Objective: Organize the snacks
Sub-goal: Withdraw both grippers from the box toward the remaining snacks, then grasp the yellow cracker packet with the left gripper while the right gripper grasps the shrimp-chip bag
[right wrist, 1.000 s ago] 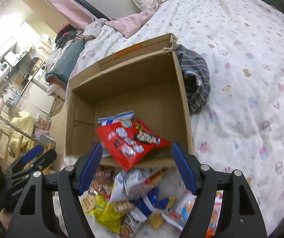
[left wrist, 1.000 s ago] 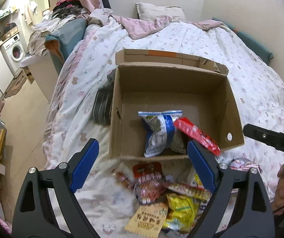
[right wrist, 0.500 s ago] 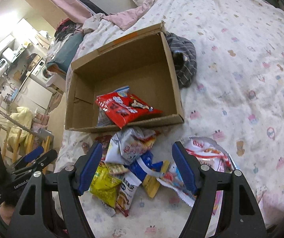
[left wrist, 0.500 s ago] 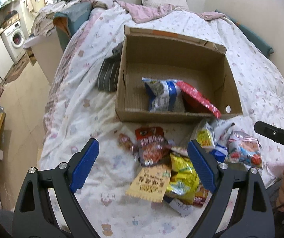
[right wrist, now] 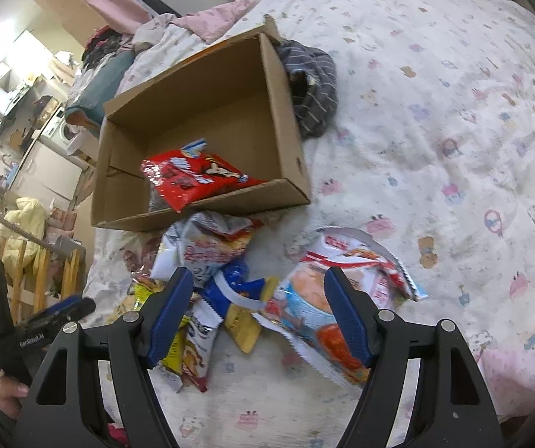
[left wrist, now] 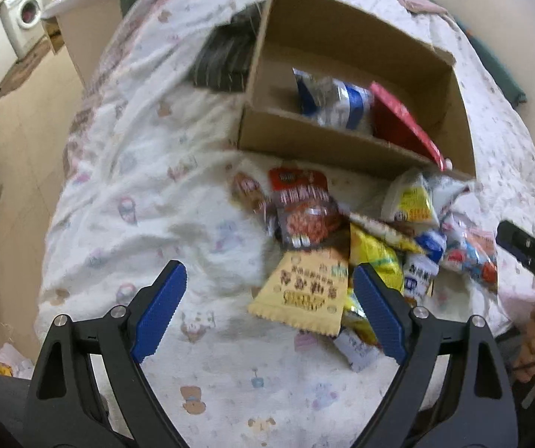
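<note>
Both tools hang above the bed (right wrist: pixel 454 112), angled down at a heap of snack packets in front of a cardboard box (right wrist: pixel 207 112). The left tool (left wrist: pixel 269 311) has its jaws spread wide and holds nothing; between its blue pads (left wrist: pixel 157 310) lies bare quilt, with a tan packet (left wrist: pixel 304 291) just inside the right pad and a yellow bag (left wrist: pixel 374 257) beside it. The right tool (right wrist: pixel 258 315) is likewise wide open and empty, poised over a blue packet (right wrist: pixel 237 287) and a large white-and-orange bag (right wrist: pixel 327 280). Inside the box a red bag (right wrist: pixel 189 179) leans over the near wall, on top of a blue-and-white bag (left wrist: pixel 336 102). A striped grey cloth (right wrist: pixel 312 86) lies against the box's far side. The left view is motion-blurred.
</note>
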Demonstrator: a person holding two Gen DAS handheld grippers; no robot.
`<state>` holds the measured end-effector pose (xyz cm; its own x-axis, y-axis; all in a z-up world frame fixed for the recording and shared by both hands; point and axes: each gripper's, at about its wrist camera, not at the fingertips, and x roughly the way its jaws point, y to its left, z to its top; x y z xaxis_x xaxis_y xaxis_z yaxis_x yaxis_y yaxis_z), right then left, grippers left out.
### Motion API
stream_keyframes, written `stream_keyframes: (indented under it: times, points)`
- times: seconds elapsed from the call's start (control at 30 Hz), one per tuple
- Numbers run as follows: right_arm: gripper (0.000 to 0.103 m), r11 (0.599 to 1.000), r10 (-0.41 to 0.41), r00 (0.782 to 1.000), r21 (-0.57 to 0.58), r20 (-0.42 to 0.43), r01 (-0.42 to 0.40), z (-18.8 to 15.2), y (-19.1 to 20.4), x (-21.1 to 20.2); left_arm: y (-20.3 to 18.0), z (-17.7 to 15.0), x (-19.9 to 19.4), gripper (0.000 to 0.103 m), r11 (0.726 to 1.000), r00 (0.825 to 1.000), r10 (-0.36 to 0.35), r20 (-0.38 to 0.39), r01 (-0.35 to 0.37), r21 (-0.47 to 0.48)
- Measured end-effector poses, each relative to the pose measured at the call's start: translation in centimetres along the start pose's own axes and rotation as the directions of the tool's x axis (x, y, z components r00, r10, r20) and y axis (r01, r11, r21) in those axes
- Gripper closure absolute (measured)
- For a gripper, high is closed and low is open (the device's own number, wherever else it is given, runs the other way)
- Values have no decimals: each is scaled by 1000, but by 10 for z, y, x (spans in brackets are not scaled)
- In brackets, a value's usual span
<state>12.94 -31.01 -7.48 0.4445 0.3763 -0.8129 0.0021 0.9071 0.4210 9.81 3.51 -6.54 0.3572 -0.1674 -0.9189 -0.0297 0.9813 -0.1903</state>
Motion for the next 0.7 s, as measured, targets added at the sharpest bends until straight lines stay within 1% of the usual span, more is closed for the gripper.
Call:
stream_keyframes:
  times: [0.07, 0.1, 0.17, 0.23, 0.27, 0.3, 0.33, 0.4, 0.43, 0.47, 0.5, 0.53, 0.57, 0.6, 0.63, 0.7]
  points:
    - [28, 1000, 6, 1000, 22, -1, -6, 1, -3, 0, -5, -3, 5, 14, 999, 999, -33, -31, 33, 10]
    - [28, 1000, 8, 1000, 28, 0, -8, 2, -4, 0, -7, -2, 7, 14, 999, 998, -43, -34, 43, 6]
    - [28, 1000, 7, 1000, 24, 5, -8, 3, -2, 0, -10, -1, 11, 14, 999, 999, -38, -40, 38, 9]
    - [28, 1000, 3, 1000, 14, 9, -3, 3, 1, -1, -10, 3, 25, 14, 1000, 997, -14, -79, 15, 9]
    - [28, 1000, 3, 1000, 8, 8, -3, 3, 2, -1, -8, 5, 32, 15, 1000, 995, -18, -103, 17, -9]
    - [28, 1000, 1, 1000, 6, 8, -1, 3, 2, -1, -6, 6, 38, 17, 999, 992, -28, -119, 25, -26]
    - [28, 1000, -1, 1000, 5, 8, 1, 3, 2, -1, -4, 8, 44, 26, 997, 989, -54, -141, 47, -53]
    - [28, 1000, -3, 1000, 14, 11, 2, 3, -2, -3, -3, 11, 59, 35, 992, 976, -106, -190, 89, -93]
    - [28, 1000, -5, 1000, 21, 13, 4, 3, -4, -4, -3, 12, 63, 37, 990, 973, -113, -199, 95, -100]
    - [28, 1000, -6, 1000, 29, 14, 6, 3, -7, -4, -4, 12, 66, 38, 991, 972, -113, -208, 94, -100]
    - [28, 999, -7, 1000, 36, 15, 6, 2, -9, -5, -5, 13, 68, 41, 990, 971, -116, -211, 95, -103]
    - [28, 999, -7, 1000, 40, 14, 7, 2, -11, -5, -5, 13, 70, 54, 989, 969, -124, -214, 102, -111]
    - [28, 999, -10, 1000, 44, 13, 9, 2, -13, -5, -5, 13, 71, 61, 988, 966, -128, -223, 104, -117]
    - [28, 999, -15, 1000, 48, 13, 14, 2, -15, -6, -5, 13, 71, 65, 988, 968, -121, -222, 97, -119]
    - [28, 999, -17, 1000, 50, 12, 16, 2, -17, -6, -3, 13, 68, 79, 988, 969, -124, -214, 99, -122]
    - [28, 998, -18, 1000, 59, 13, 18, 2, -20, -7, -2, 14, 66, 93, 987, 967, -135, -215, 111, -119]
